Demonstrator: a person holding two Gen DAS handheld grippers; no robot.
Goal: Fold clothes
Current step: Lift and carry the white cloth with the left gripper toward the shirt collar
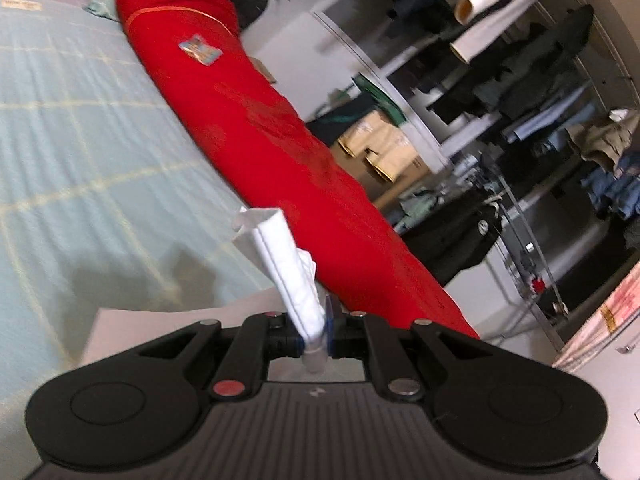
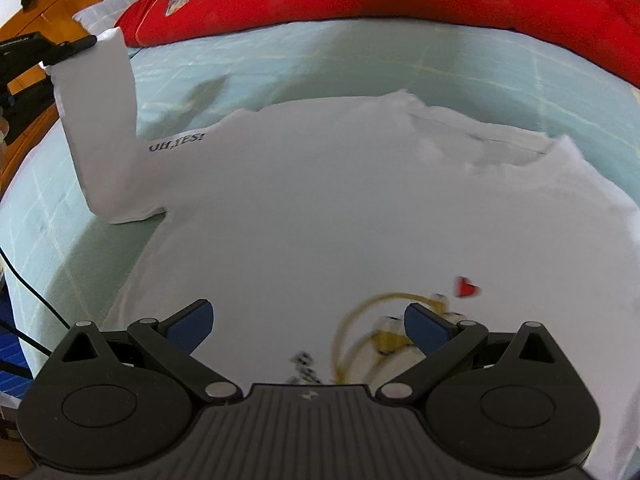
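So the white cotton T-shirt with the "OH, YES!" print (image 2: 320, 208) is lying spread on the pale green checked bedspread (image 2: 360, 76), filling the middle of the right wrist view. Its white sleeve (image 2: 100, 128) is pulled up off the bed at about 9 o'clock, pinched by the left gripper (image 1: 316, 336), whose jaws are clamped narrow on a bunched hem of the fabric. The right gripper (image 2: 306, 326) hangs over the lower part of the shirt near the yellow ring and red heart graphic (image 2: 466, 287), jaws wide, holding nothing.

A long red fabric bolster with a small patch (image 1: 256, 120) runs along the far edge of the bed, 12 o'clock in the right view.

What I'd worry about: that pinch only has a thin edge of cloth, so a quick tug could slip it out and the sleeve flops back crooked. And since nothing pins the body down, dragging the sleeve across could pull the whole shirt along and wrinkle it, maybe bunch it up at the collar.
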